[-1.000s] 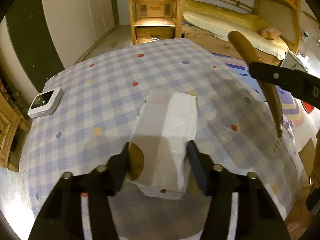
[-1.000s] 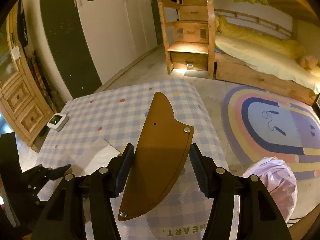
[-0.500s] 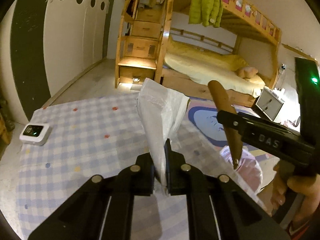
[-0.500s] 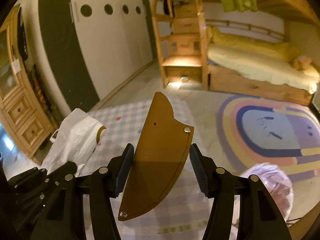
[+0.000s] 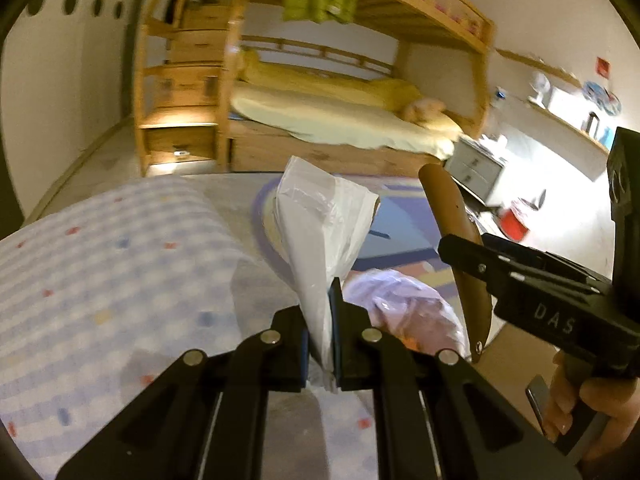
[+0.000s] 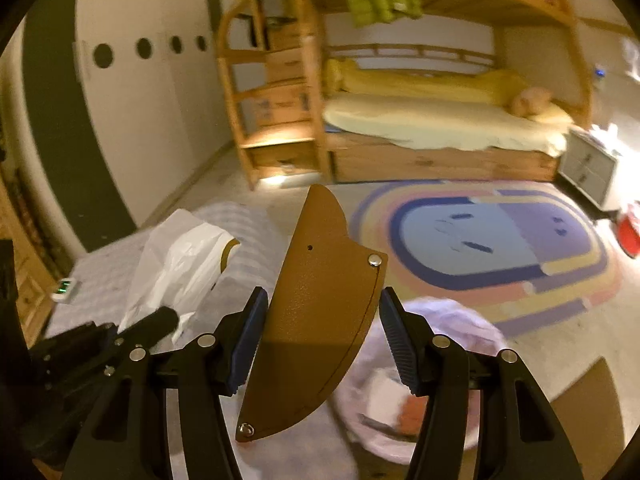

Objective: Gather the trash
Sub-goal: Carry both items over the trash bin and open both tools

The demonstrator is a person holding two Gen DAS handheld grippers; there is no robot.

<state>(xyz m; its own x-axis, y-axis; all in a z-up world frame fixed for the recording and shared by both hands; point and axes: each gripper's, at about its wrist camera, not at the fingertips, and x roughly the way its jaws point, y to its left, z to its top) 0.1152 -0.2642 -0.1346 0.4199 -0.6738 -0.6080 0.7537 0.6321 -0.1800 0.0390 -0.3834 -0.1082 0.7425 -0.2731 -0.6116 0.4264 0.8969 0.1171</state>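
Note:
My left gripper (image 5: 324, 320) is shut on the lower end of a crumpled white plastic bag (image 5: 324, 224), which stands up from the jaws above the table's right edge. My right gripper (image 6: 322, 312) is shut on a flat brown leather sheath (image 6: 320, 312) that has metal rivets. In the left wrist view the sheath (image 5: 452, 208) shows edge-on to the right of the white bag. On the floor beneath both grippers lies a pale pink trash bag (image 6: 420, 380) with scraps inside, also seen past the left fingers as the same trash bag (image 5: 404, 312).
A table with a checked, dotted cloth (image 5: 100, 264) lies to the left, with a small white device (image 6: 66, 288) at its far side. A colourful oval rug (image 6: 480, 240), a wooden bunk bed (image 6: 440, 128) and a cardboard piece (image 6: 592, 400) lie beyond. A hand (image 5: 580, 400) holds the right gripper.
My left gripper closed on the white bag and lifted it off the table. Both grippers swung right, from over the tabletop to its edge above the pink trash bag.

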